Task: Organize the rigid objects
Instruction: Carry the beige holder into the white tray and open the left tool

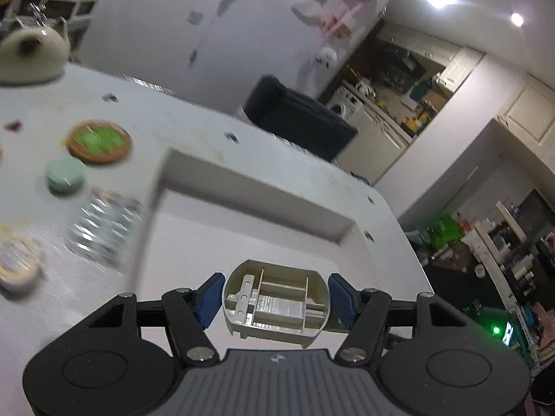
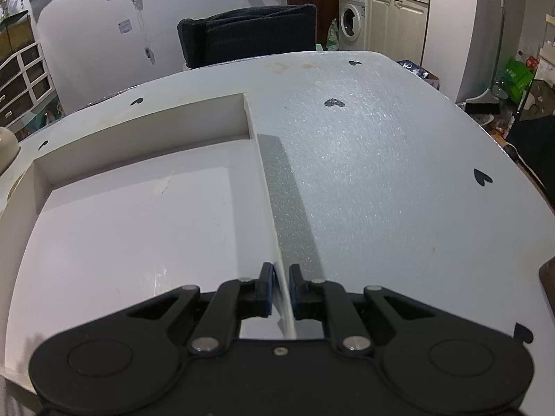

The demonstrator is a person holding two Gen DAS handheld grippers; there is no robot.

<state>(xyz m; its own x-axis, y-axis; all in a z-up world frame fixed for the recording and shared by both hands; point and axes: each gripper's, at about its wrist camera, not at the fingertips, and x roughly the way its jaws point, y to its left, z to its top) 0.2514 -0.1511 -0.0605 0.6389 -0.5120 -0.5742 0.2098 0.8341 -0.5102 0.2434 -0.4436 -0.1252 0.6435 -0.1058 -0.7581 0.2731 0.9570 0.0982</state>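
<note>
My left gripper (image 1: 276,287) is shut on an off-white oval plastic piece (image 1: 277,306), whose hollow ribbed underside faces the camera. Both blue pads (image 1: 210,298) press its sides. It hangs above the near part of a shallow white tray (image 1: 249,187) on the table. In the right wrist view my right gripper (image 2: 281,274) is shut on the tray's thin right wall (image 2: 267,180), one pad on each side. The tray floor (image 2: 138,228) is bare.
Left of the tray lie a round wooden piece with a green top (image 1: 100,142), a mint-green disc (image 1: 65,175), a silvery blister pack (image 1: 104,228) and a small round tin (image 1: 15,263). A cream teapot-like vessel (image 1: 33,55) stands far left. A black chair (image 2: 249,31) is behind the table.
</note>
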